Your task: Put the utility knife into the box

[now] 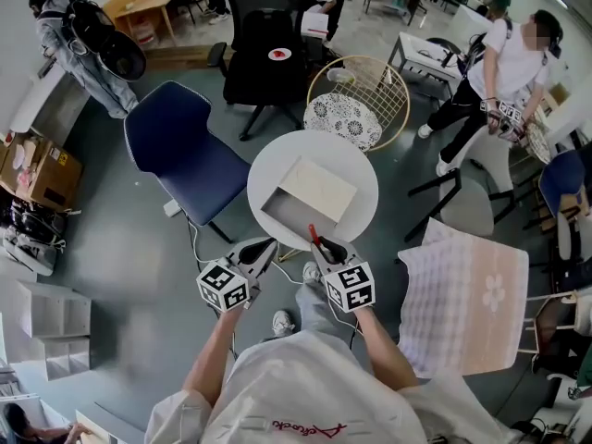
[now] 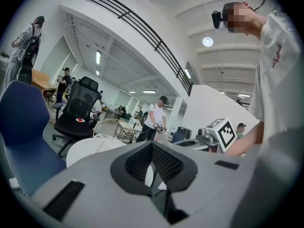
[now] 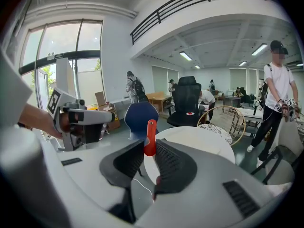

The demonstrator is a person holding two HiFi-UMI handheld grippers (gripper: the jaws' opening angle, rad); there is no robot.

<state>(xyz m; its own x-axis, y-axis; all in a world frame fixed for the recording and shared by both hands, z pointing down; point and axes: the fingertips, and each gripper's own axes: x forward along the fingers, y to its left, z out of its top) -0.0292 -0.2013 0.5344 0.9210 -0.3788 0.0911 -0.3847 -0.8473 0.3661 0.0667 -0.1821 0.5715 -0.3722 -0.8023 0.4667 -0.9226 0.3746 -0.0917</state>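
Right gripper [image 3: 150,148] is clamped on the red utility knife [image 3: 150,133], with both pads pressing its sides and the handle end sticking up out past the fingertips. In the head view the knife [image 1: 314,235] is in the air over the near edge of the round white table [image 1: 359,169], just short of the open box [image 1: 319,191], which sits mid-table, so the knife is not in it yet. Left gripper [image 2: 152,148] has its jaws together on nothing and sits just off the table's near edge, beside the right one.
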